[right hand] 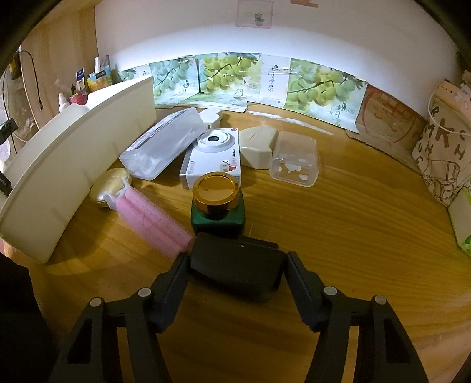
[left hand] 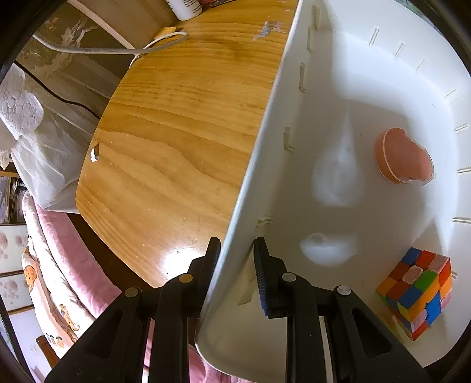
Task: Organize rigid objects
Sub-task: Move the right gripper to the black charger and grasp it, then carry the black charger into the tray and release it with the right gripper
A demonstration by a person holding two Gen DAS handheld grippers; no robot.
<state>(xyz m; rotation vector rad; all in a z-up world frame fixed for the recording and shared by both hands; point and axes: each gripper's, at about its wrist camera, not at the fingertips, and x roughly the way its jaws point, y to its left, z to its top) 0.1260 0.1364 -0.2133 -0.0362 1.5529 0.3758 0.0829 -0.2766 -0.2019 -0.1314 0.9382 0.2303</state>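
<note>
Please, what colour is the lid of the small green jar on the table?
The lid is shiny gold, on a dark green jar. The right wrist view shows it best.

White bottle (left hand: 185, 8) cut off at top edge, tote bag (right hand: 444, 147) cropped at right edge

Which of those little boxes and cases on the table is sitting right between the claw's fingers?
The black case, nearest the camera, lies between the right claw fingers. The cream box, the clear box and the white camera box sit farther back.
</note>
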